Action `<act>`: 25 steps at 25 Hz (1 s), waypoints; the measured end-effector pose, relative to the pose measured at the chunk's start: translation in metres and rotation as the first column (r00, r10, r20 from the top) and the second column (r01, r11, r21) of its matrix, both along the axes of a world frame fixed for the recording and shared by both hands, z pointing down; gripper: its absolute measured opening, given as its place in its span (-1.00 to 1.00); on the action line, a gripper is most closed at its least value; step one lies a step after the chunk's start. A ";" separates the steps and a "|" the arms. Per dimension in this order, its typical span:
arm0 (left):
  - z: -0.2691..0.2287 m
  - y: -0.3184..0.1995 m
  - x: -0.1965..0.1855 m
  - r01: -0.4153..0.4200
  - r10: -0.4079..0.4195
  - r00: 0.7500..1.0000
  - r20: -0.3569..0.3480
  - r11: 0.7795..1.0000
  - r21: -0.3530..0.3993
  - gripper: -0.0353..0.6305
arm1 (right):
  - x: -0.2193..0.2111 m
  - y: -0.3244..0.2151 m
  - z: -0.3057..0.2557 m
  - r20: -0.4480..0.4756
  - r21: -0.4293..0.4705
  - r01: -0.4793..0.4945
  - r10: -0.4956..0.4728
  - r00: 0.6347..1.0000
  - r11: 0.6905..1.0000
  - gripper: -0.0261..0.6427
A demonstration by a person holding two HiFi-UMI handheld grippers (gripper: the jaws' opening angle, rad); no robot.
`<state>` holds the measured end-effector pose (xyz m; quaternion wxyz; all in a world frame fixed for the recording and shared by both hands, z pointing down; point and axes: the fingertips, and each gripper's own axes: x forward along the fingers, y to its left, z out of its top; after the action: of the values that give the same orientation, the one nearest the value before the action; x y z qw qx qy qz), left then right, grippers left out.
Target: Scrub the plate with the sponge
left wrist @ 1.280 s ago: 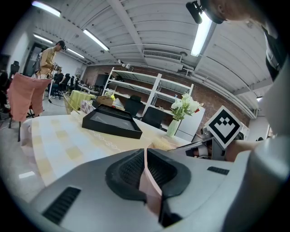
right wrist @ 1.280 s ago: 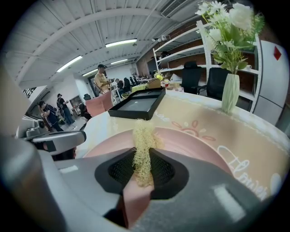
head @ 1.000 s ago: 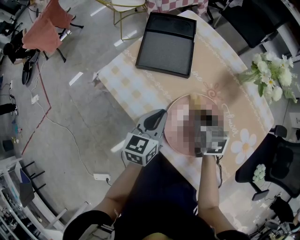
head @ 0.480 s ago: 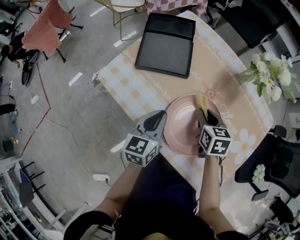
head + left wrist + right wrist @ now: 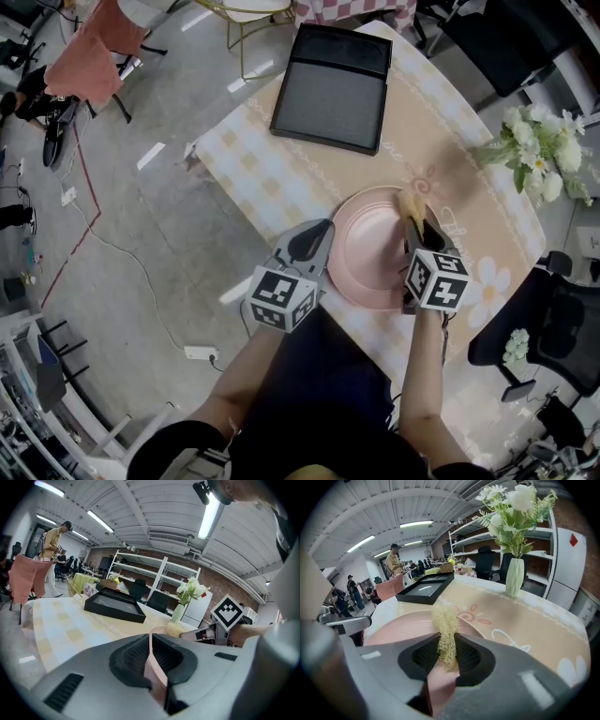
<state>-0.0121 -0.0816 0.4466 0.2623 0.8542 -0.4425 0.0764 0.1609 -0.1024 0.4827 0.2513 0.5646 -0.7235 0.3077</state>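
Observation:
A pink plate point(image 5: 370, 248) lies on the table near its front edge. My left gripper point(image 5: 314, 246) is shut on the plate's left rim point(image 5: 152, 665), the pink edge pinched between its jaws. My right gripper point(image 5: 420, 234) is shut on a yellow fibrous sponge point(image 5: 409, 203), which rests against the plate's upper right rim. In the right gripper view the sponge point(image 5: 446, 632) stands between the jaws, with the plate point(image 5: 403, 625) spreading out to the left. The left gripper view shows the sponge point(image 5: 174, 629) and the right gripper's marker cube point(image 5: 229, 612) across the plate.
A black tray point(image 5: 336, 89) lies at the table's far end. A vase of white flowers point(image 5: 544, 150) stands at the right edge. Black chairs point(image 5: 553, 328) stand to the right of the table. People point(image 5: 396, 562) stand far off in the room.
My right gripper has moved the sponge toward the right, from the plate's upper middle to its upper right rim. The left gripper keeps its hold on the rim.

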 end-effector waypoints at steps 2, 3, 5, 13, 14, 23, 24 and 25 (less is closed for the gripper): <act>0.001 0.001 0.000 0.000 0.000 1.000 -0.001 1.000 -0.003 -0.82 | 0.001 0.000 0.000 -0.001 0.002 -0.009 0.009 1.000 1.000 -0.67; 0.001 0.001 0.000 0.000 0.000 1.000 -0.001 1.000 -0.004 -0.82 | 0.001 0.000 0.000 -0.001 0.003 -0.012 0.012 1.000 1.000 -0.67; 0.002 0.002 -0.001 0.000 0.000 1.000 0.000 1.000 -0.005 -0.82 | 0.000 0.000 0.000 -0.006 0.006 -0.013 0.013 1.000 1.000 -0.67; 0.003 0.005 -0.003 0.003 -0.003 1.000 0.009 1.000 -0.007 -0.82 | -0.018 0.009 -0.006 0.026 0.013 0.006 -0.006 1.000 1.000 -0.67; 0.004 0.006 -0.003 0.003 -0.003 1.000 0.010 1.000 -0.007 -0.82 | -0.022 0.011 -0.007 0.034 0.013 0.008 -0.008 0.999 1.000 -0.67; 0.005 0.011 -0.006 0.003 -0.003 1.000 0.023 1.000 -0.002 -0.82 | -0.060 0.029 -0.012 0.103 0.014 0.050 -0.051 0.993 0.999 -0.68; 0.006 0.012 -0.007 0.003 -0.003 1.000 0.025 1.000 -0.001 -0.82 | -0.064 0.030 -0.013 0.112 0.016 0.056 -0.057 0.992 0.998 -0.68; 0.006 0.013 -0.008 0.004 -0.004 1.000 0.026 1.000 -0.002 -0.82 | -0.068 0.032 -0.014 0.120 0.018 0.064 -0.066 0.991 0.998 -0.68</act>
<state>-0.0201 -0.0691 0.4531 0.2573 0.8519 -0.4476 0.0875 0.0930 -0.0707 0.4685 0.2131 0.5230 -0.7574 0.3277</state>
